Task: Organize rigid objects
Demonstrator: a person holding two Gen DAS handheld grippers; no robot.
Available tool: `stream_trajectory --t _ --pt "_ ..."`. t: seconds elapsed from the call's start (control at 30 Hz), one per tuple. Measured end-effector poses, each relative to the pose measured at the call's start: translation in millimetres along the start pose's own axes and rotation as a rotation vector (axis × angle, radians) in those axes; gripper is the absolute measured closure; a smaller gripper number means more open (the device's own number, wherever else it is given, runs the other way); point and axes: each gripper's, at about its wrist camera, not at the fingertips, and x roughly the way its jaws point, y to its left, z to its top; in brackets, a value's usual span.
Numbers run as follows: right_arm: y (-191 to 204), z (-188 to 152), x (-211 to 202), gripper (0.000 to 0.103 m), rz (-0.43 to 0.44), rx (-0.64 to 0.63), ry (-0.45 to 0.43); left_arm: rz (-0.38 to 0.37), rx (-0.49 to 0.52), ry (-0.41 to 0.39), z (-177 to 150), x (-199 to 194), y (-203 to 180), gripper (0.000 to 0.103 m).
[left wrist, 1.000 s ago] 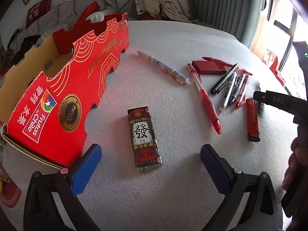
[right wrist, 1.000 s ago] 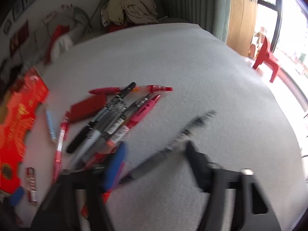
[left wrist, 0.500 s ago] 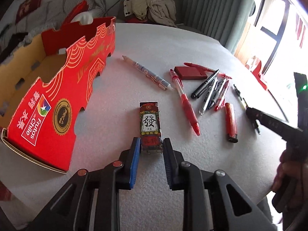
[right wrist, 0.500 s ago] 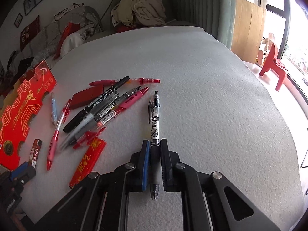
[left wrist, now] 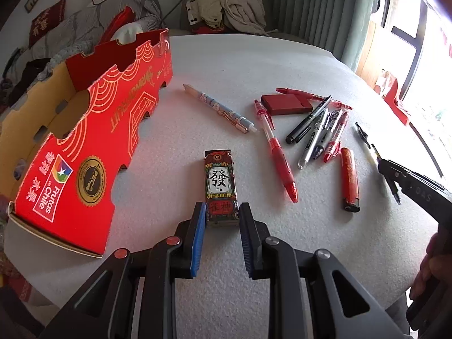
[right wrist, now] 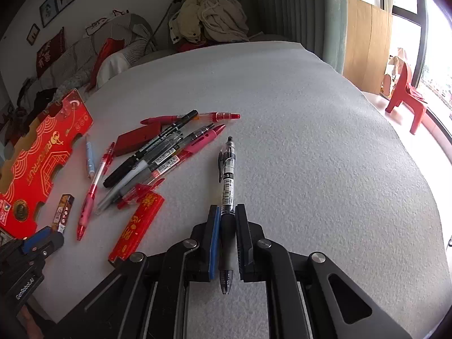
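Left gripper (left wrist: 221,215): black, blue-padded fingers closed onto near end of small rectangular mahjong-print box (left wrist: 220,186); pads touching both long sides.
Mahjong-print box: flat on white textured table cover (left wrist: 254,65), long axis toward 12 o'clock, just right of the tray's front corner.
Right gripper (right wrist: 227,220): narrowed almost fully, clamped on grip section of black-and-clear gel pen (right wrist: 227,189); tip toward 6 o'clock, clicker toward 12 o'clock.
Gel pen: front part over the cover; touching or lifted, cannot tell.
Red cardboard fruit tray (left wrist: 84,130): at 10 o'clock from left gripper, open top, scalloped walls, gold print.
Pale blue patterned pen (left wrist: 219,108): at 12 o'clock from box, lying diagonally.
Red gel pen (left wrist: 275,147): at 1 o'clock from box, tip nearest.
Flat dark red case (left wrist: 286,104): beyond red pen's far end.
Pile of black, grey and pink pens (left wrist: 319,132): at 2 o'clock, fanned together, touching.
Red lighter with gold print (left wrist: 349,179): just right of pile, black end nearest.
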Motion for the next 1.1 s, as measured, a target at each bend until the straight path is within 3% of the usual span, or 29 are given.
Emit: stream_trajectory --t 0.83,1.1 --pt "21 -13 -40 0.091 0.029 -0.058 -0.081 0.028 0.017 -0.081 -5 -26 -6 0.078" --pt "26 -22 -47 0.091 0.030 -0.071 -0.085 0.012 0.029 -0.073 -16 -28 -16 0.078"
